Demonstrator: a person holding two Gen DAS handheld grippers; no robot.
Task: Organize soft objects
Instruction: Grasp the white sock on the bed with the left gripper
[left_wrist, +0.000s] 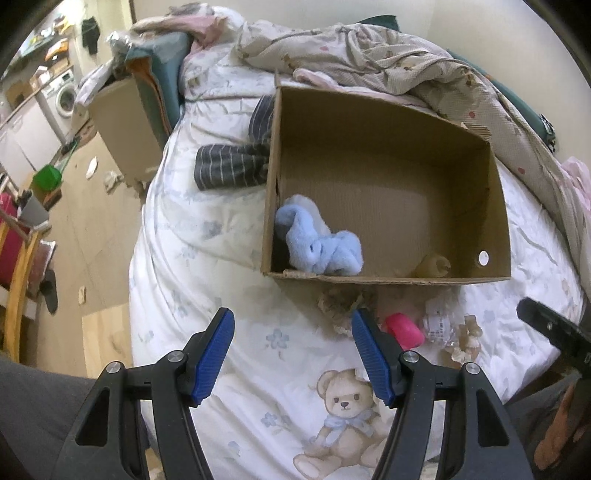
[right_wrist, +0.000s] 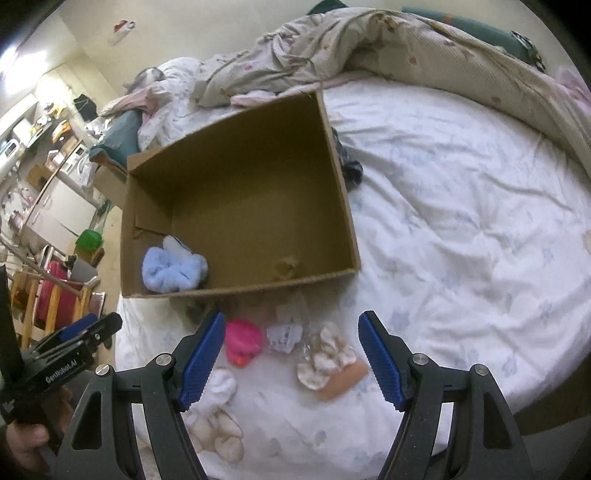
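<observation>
Both tools are released and hold nothing: your left tool (left_wrist: 291, 354) hovers over the teddy-bear print on the bed (right_wrist: 461, 206), your right tool (right_wrist: 291, 356) over the loose items. A cardboard box (left_wrist: 388, 278) sits open on the bed. Inside it, a blue plush toy (left_wrist: 317, 245) lies in the near corner, with a small tan thing, too dim to identify, nearby. That much looks sorted. Just in front of the box, a pink toy (right_wrist: 243, 341), a patterned scrunchie (right_wrist: 325, 360) and a white fluffy piece (right_wrist: 221, 387) wait on the sheet, so most of the job remains.
</observation>
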